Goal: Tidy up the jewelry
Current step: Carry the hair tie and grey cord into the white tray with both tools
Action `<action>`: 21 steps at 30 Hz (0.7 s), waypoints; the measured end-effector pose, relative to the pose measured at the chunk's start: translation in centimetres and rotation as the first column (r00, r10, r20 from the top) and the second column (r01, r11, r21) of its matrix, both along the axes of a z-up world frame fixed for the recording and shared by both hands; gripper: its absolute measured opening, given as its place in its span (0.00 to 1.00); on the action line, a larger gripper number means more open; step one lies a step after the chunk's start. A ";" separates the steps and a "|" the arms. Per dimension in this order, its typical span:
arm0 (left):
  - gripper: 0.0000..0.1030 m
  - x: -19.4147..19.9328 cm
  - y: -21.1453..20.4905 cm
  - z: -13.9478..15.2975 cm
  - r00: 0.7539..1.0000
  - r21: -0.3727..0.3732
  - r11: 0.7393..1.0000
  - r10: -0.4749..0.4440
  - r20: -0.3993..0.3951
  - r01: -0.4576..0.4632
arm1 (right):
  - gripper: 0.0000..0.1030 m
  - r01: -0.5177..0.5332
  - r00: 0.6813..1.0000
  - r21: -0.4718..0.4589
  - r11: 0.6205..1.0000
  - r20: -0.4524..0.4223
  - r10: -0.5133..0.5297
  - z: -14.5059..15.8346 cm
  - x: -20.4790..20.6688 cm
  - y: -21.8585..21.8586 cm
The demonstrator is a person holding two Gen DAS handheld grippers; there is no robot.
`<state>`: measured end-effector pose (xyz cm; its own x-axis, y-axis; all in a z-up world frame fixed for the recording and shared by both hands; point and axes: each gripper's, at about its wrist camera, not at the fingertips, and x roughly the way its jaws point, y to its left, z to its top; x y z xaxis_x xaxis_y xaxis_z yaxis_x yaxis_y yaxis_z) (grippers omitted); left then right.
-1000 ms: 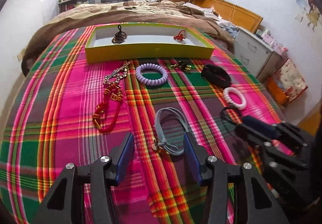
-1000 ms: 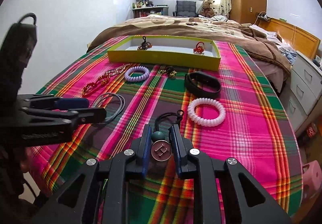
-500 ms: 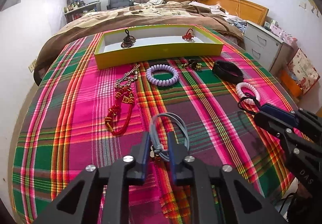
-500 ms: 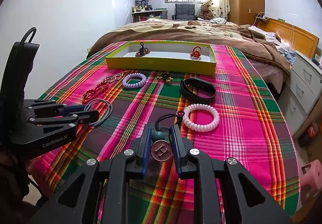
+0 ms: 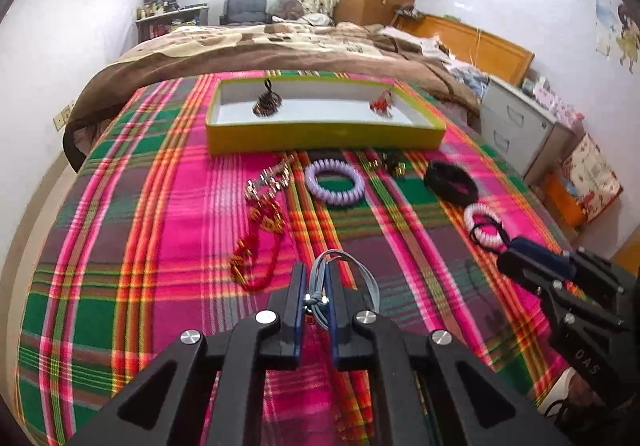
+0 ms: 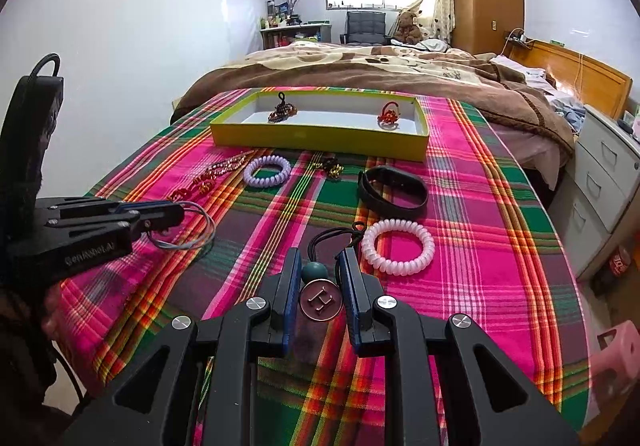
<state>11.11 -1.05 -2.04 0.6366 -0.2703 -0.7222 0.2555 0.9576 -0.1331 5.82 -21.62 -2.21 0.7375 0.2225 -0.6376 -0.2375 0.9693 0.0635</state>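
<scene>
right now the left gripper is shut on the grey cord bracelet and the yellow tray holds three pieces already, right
Not quite. The left gripper is shut on the grey cord bracelet, but the yellow tray holds two pieces: a dark beaded piece and a red piece. The right wrist view shows this.

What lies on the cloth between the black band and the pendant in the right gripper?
The white coil hair tie lies between the black band and the pendant held in the right gripper; the right wrist view shows it.
</scene>
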 end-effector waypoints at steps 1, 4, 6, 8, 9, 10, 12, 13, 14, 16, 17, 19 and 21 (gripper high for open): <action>0.09 0.1 0.1 0.3 1.000 -0.006 1.000 0.001 0.008 -0.001 | 0.20 0.000 1.000 0.000 1.000 0.002 0.000 0.1 0.1 0.0; 0.09 0.7 0.5 1.3 1.000 -0.023 1.000 0.003 0.029 -0.002 | 0.20 -0.003 1.000 -0.014 1.000 0.021 0.003 0.7 0.4 0.2; 0.09 1.2 0.8 1.8 0.999 -0.023 1.000 0.006 0.041 -0.005 | 0.20 0.000 0.999 -0.026 1.000 0.038 0.001 1.3 0.6 0.2; 0.09 1.9 1.1 2.5 0.999 -0.031 0.999 0.011 0.052 -0.009 | 0.20 0.002 0.999 -0.028 1.000 0.054 -0.001 2.0 1.1 0.2; 0.09 2.2 1.2 2.9 0.998 -0.033 0.999 0.014 0.060 -0.012 | 0.20 0.004 0.998 -0.032 0.999 0.063 -0.002 2.4 1.4 0.1; 0.09 2.6 1.3 3.3 0.997 -0.034 0.999 0.019 0.074 -0.016 | 0.20 0.006 0.997 -0.035 0.999 0.071 -0.003 2.8 1.8 0.1; 0.09 3.5 1.4 3.9 0.996 -0.032 0.999 0.019 0.084 -0.016 | 0.20 0.007 0.997 -0.030 1.000 0.079 -0.005 3.5 2.6 0.0; 0.09 3.9 1.5 4.2 0.996 -0.031 0.999 0.022 0.091 -0.019 | 0.20 0.007 0.997 -0.024 1.000 0.082 -0.005 3.7 3.1 0.0; 0.09 4.5 1.6 4.4 0.995 -0.031 0.999 0.023 0.094 -0.020 | 0.20 0.007 0.996 -0.019 1.000 0.084 -0.005 4.0 3.6 0.0; 0.09 5.7 1.7 4.9 0.995 -0.038 0.999 0.020 0.094 -0.016 | 0.20 0.002 0.996 -0.016 1.000 0.085 -0.001 4.5 4.9 0.0; 0.09 6.1 1.9 5.0 0.995 -0.043 0.999 0.022 0.098 -0.018 | 0.20 0.001 0.996 -0.017 1.000 0.084 0.000 4.6 5.4 0.0; 0.09 7.5 2.1 5.2 0.995 -0.051 0.999 0.023 0.094 -0.019 | 0.20 -0.010 0.997 -0.014 1.000 0.080 0.012 5.0 7.0 0.2; 0.09 8.7 2.3 5.1 0.995 -0.055 0.998 0.035 0.091 -0.030 | 0.20 -0.015 0.996 -0.020 1.000 0.085 0.017 5.4 8.5 0.3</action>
<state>19.79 1.29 3.10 0.7087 -0.2849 -0.6454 0.2374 0.9578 -0.1621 14.32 -21.33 3.14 0.7860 0.2231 -0.5766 -0.2570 0.9661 0.0235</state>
